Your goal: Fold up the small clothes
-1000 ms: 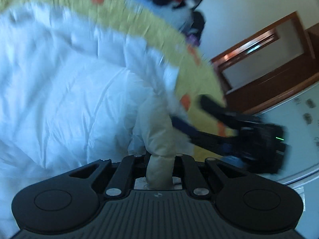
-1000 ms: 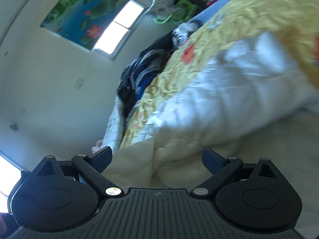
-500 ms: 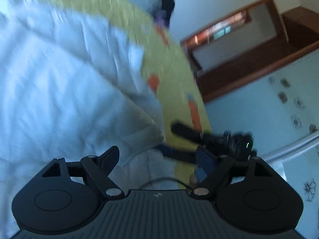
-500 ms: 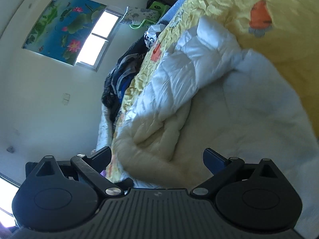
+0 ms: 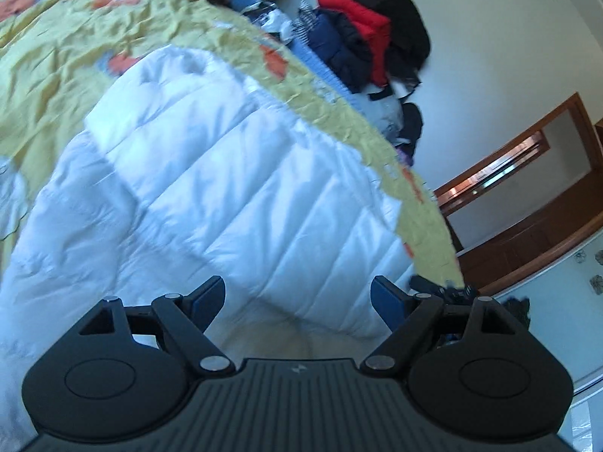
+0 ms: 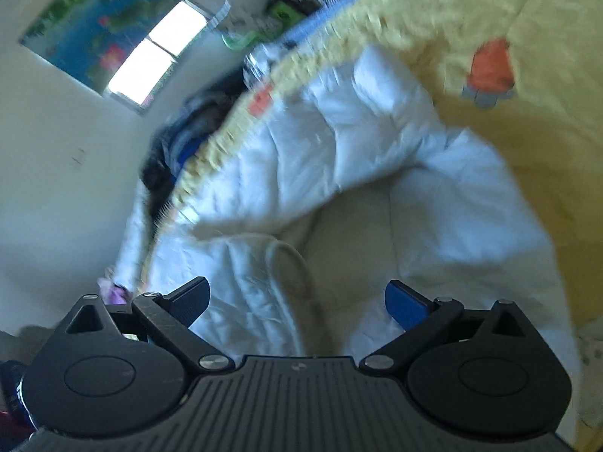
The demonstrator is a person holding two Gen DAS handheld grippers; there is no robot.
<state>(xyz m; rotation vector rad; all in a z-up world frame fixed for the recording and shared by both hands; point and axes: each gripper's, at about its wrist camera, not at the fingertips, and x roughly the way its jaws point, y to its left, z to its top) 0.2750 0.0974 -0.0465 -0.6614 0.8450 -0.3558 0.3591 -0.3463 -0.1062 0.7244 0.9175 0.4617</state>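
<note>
A white quilted puffer jacket (image 5: 233, 188) lies spread on a yellow bedsheet (image 5: 68, 37). Its cream lining (image 6: 350, 248) shows where the near part is folded open. My left gripper (image 5: 297, 297) hovers open just above the jacket's near edge, with nothing between its fingers. My right gripper (image 6: 297, 297) is also open, low over the cream lining and a curved seam (image 6: 286, 263), holding nothing. Part of the right gripper (image 5: 441, 290) shows dark past the jacket's right edge in the left wrist view.
A heap of dark, red and blue clothes (image 5: 361, 37) is piled at the bed's far side against the wall. A wooden door frame (image 5: 527, 188) stands to the right. A window (image 6: 154, 52) and a flower picture (image 6: 94, 26) are on the left wall.
My left gripper let go of the cream fabric it pinched, opened wide, and swung away across the jacket. My right gripper stayed open and sank lower toward the lining.
</note>
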